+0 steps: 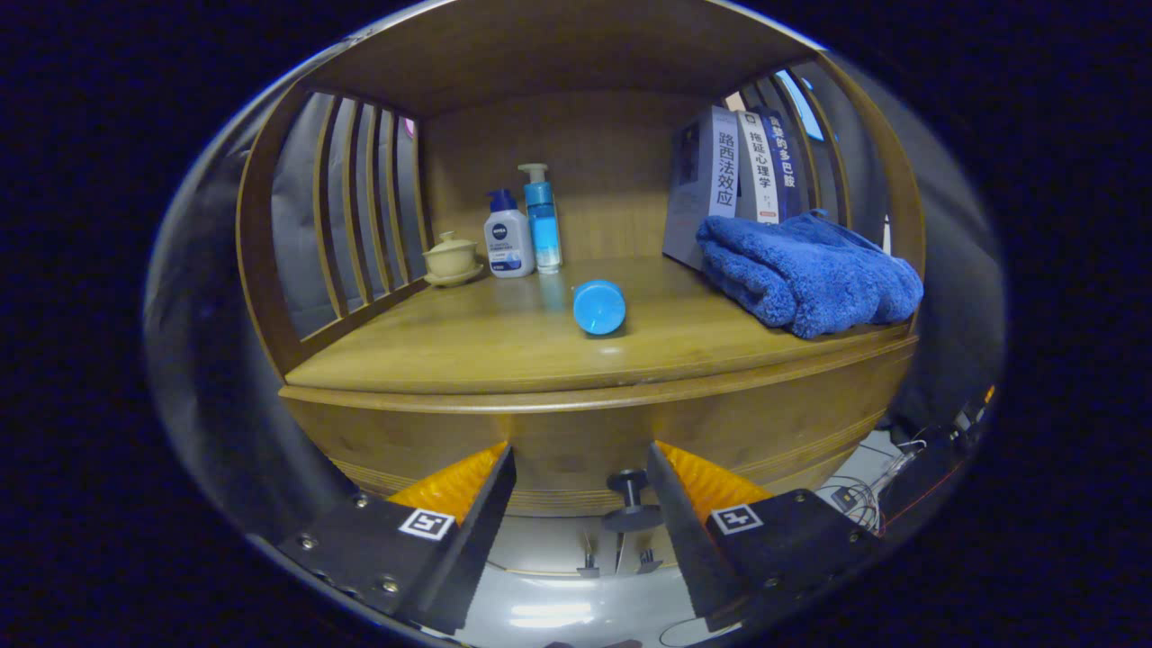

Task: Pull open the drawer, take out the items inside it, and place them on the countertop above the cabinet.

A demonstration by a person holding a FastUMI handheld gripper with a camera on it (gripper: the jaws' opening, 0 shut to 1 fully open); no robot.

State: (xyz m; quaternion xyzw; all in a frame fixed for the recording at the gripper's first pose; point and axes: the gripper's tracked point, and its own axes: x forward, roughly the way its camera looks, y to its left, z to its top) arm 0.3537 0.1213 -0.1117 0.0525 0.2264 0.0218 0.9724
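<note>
The folded blue towel point(810, 274) hides the lower part of 3 books point(738, 171).

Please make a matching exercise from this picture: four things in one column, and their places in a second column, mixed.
Things:
1. drawer knob
2. blue towel
3. lidded cup
4. blue bottle

Places:
A. lying on its side, mid-countertop
B. by the left slats
C. between the open fingers of the gripper
D. in front of the books

Pairs: 1-C, 2-D, 3-B, 4-A
</note>
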